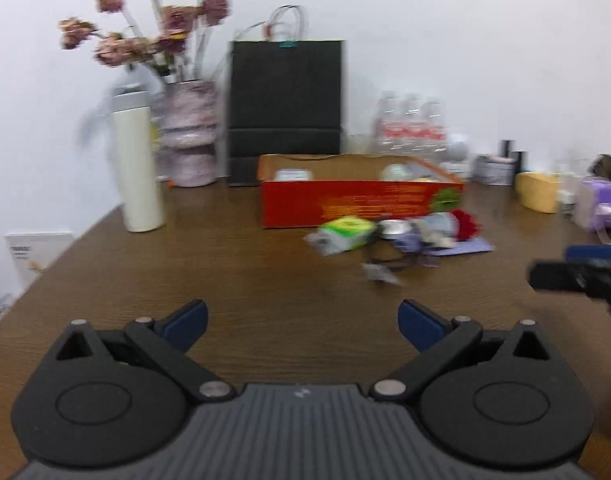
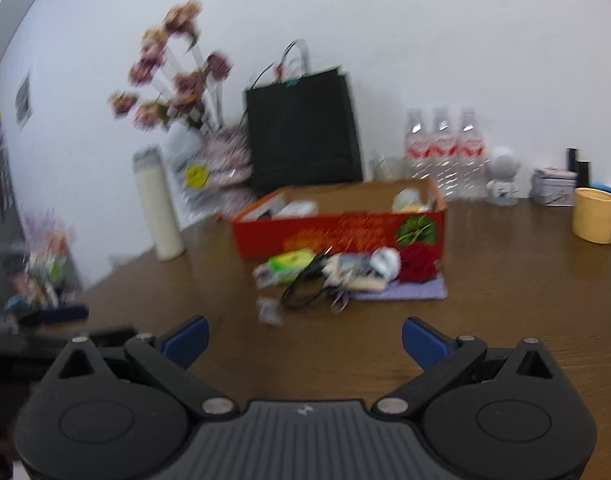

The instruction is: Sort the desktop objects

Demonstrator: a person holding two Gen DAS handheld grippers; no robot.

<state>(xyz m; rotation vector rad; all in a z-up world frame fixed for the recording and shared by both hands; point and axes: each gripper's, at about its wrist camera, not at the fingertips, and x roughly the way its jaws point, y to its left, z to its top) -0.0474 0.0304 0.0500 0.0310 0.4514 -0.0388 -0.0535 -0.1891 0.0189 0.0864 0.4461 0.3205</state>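
Note:
A red cardboard box (image 1: 345, 204) (image 2: 337, 232) stands open on the brown desk (image 1: 225, 272) (image 2: 505, 300), with a few items inside. In front of it lies a pile of small things: a green packet (image 1: 345, 232) (image 2: 289, 262), a black cable (image 2: 305, 288), a red flower (image 1: 467, 224) (image 2: 419, 262) and a purple card (image 1: 461, 248) (image 2: 405, 292). A small crumpled wrapper (image 1: 379, 272) (image 2: 269, 312) lies nearest. My left gripper (image 1: 303, 322) is open and empty, short of the pile. My right gripper (image 2: 305, 340) is open and empty too, also well short of the pile.
A white flask (image 1: 137, 164) (image 2: 157, 208), a vase of flowers (image 1: 187, 136) (image 2: 225, 160) and a black paper bag (image 1: 285, 108) (image 2: 305, 132) stand at the back left. Water bottles (image 1: 409, 128) (image 2: 445, 152), a yellow cup (image 2: 593, 216) and small tins stand at the right.

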